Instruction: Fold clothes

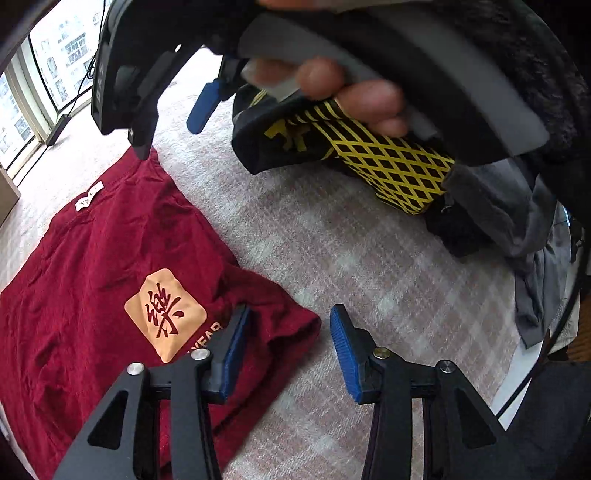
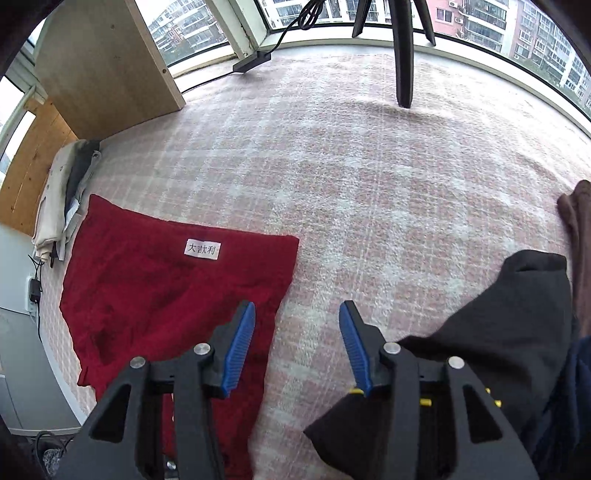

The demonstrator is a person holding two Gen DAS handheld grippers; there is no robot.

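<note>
Both the left gripper [image 1: 286, 347] and right gripper [image 2: 297, 347] stand apart, empty. The red garment [image 1: 110, 266] lies flat, its edge under each left finger; bare carpet [image 2: 351, 166] spreads ahead.

- A home, high up in an apartment block.
- A pink plaid carpet [image 2: 332, 177] covers the floor.
- A curved bay window [image 2: 480, 26] looks onto residential towers.
- Clothes lie about: a red shirt [image 2: 166, 288], a pile [image 1: 517, 229] of garments.
- A wooden board [image 2: 107, 62] leans beside the window.
</note>
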